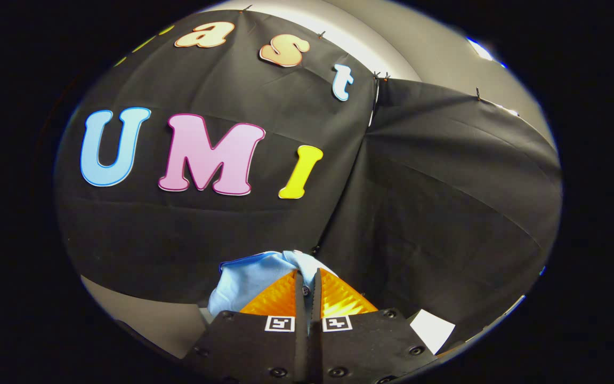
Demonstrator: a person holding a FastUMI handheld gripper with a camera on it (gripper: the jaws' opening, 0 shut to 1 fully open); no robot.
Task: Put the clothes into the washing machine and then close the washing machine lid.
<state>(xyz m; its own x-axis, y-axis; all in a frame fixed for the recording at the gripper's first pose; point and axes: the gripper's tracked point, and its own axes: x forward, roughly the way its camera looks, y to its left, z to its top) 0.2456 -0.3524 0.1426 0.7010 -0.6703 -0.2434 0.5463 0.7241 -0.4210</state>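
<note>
- Low in the frame's centre, the hand-held gripper [307, 285] is clamped tight on a light blue garment [251, 282].
- Most of the cloth is hidden behind the fingers.
- Booth wall [419, 202] behind.

Pale surface at the foot of the booth wall

A strip of pale grey surface [142, 314] shows beside the gripper [307, 273], whose fingers are pinched together on a light blue garment [248, 282]. Whether the garment touches the surface cannot be told. A white patch [432, 328] on the other side is too unclear to name.
</note>
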